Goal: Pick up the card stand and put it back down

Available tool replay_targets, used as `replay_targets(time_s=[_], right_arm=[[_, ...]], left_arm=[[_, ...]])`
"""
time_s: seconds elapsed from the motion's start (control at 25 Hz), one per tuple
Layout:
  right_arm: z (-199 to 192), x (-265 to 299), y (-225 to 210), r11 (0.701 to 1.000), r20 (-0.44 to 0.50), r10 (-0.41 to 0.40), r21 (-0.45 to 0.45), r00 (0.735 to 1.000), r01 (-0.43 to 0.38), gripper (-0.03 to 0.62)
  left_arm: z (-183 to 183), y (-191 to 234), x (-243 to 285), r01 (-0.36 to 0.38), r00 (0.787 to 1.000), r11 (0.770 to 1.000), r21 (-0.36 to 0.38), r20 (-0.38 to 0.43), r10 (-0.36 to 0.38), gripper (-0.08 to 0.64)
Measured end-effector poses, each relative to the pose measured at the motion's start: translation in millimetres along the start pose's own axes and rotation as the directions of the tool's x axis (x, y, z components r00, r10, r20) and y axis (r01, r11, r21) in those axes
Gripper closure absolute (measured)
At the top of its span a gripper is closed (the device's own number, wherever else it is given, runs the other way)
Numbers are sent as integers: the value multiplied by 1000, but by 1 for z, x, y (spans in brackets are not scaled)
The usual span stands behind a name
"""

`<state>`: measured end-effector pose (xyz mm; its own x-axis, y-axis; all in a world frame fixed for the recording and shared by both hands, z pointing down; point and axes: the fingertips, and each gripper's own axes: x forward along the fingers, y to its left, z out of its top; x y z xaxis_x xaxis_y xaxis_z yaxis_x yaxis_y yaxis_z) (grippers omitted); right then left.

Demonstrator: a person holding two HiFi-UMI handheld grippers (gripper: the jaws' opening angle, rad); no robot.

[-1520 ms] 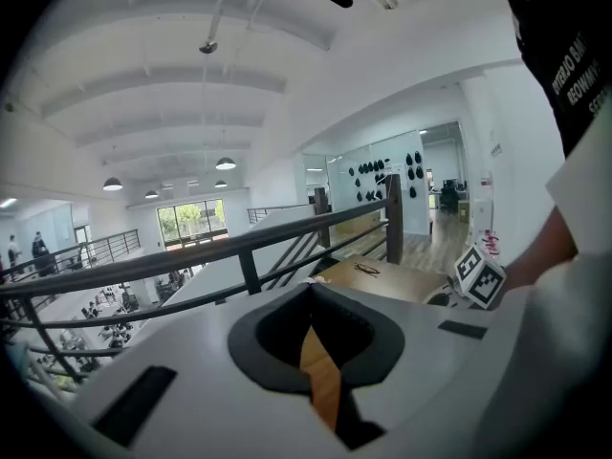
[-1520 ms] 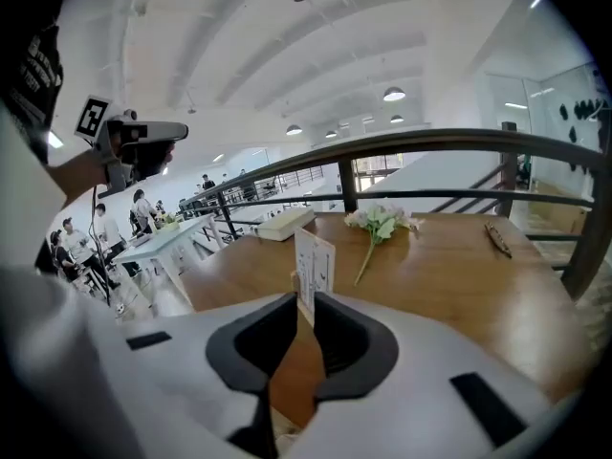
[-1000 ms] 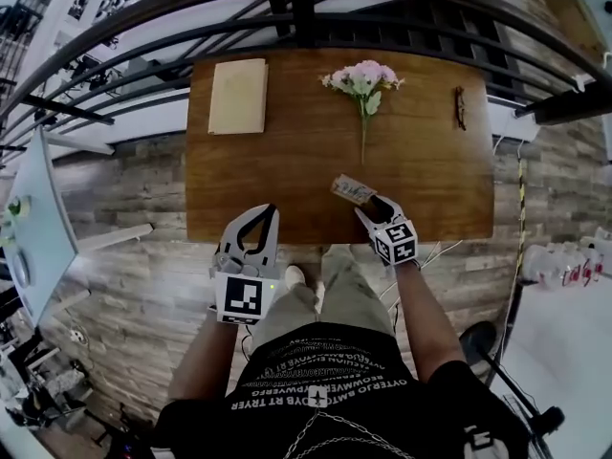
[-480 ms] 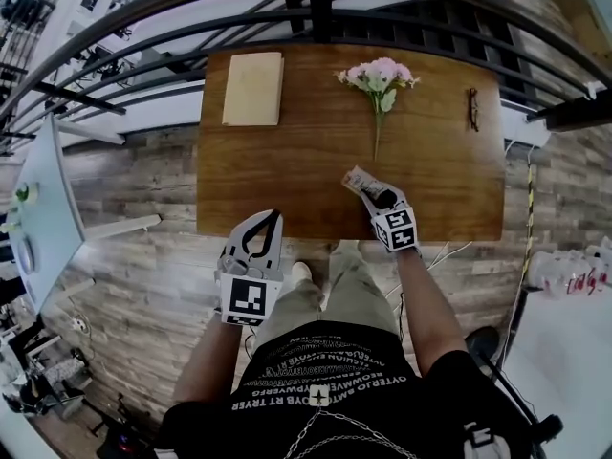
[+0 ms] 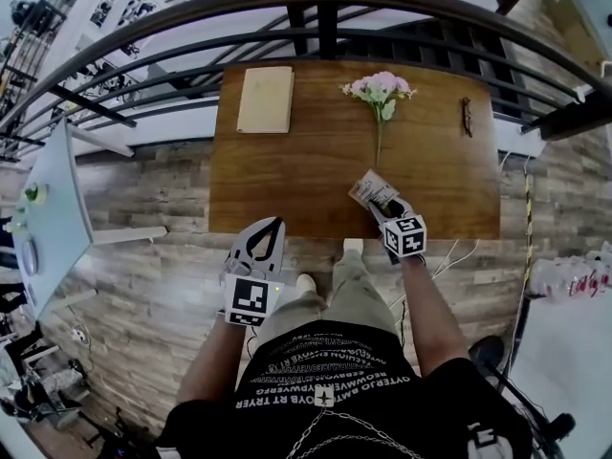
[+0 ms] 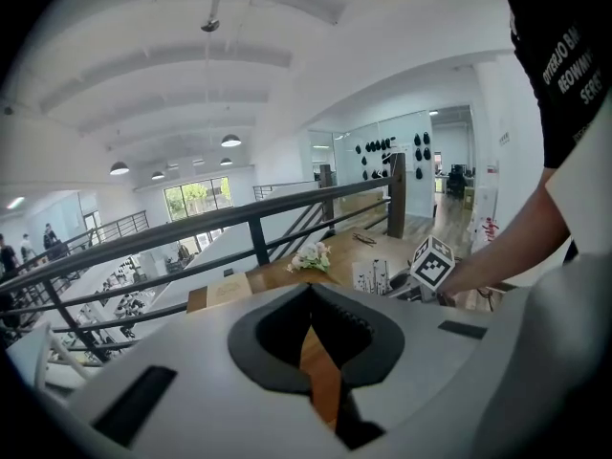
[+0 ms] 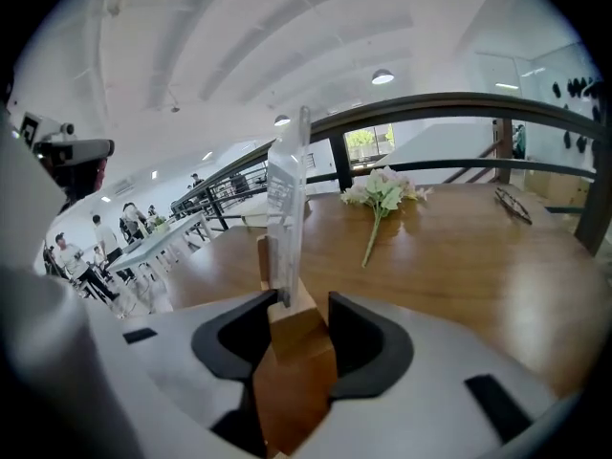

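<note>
The card stand (image 5: 370, 188) is a clear upright holder with a printed card on a small wooden block. It is over the near edge of the wooden table (image 5: 306, 165). My right gripper (image 5: 381, 203) is shut on it. In the right gripper view the block (image 7: 293, 325) sits pinched between the dark pads of the right gripper (image 7: 298, 306), whose jaws have just been closing, and the clear panel (image 7: 286, 204) rises above them. Whether the block is clear of the tabletop I cannot tell. My left gripper (image 5: 275, 225) hangs shut off the table's near edge, left of the stand, holding nothing.
A pink flower bunch (image 5: 381, 90) lies at the table's far middle, a beige notebook (image 5: 266, 99) at the far left and glasses (image 5: 467, 116) at the far right. A dark railing (image 5: 325, 27) runs behind the table. Plank floor surrounds the table.
My right gripper reached the card stand and closed on its block. The left gripper has drifted right, nearer the table's edge.
</note>
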<state>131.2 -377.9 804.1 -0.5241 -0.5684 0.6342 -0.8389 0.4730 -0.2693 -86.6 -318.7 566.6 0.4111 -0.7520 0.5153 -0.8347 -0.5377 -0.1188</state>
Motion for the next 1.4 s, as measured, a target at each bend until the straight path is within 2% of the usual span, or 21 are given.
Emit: replay_targets(time_s=[0.24, 0.4, 0.92, 1.4], right_arm=[[26, -33, 13, 1000, 28, -15, -17, 999, 16, 417], [41, -55, 32, 998, 33, -3, -60, 999, 5, 417], [106, -121, 86, 993, 90, 19, -119, 996, -8, 417], [151, -181, 127, 981, 157, 58, -190, 986, -28, 417]], left_arm=[[7, -2, -21, 11, 999, 1000, -6, 44, -11, 540], [11, -1, -39, 6, 997, 1000, -10, 71, -6, 540], [30, 6, -78, 5, 989, 1000, -6, 147, -4, 540], [60, 0, -98, 29, 971, 1000, 1, 238, -29, 540]])
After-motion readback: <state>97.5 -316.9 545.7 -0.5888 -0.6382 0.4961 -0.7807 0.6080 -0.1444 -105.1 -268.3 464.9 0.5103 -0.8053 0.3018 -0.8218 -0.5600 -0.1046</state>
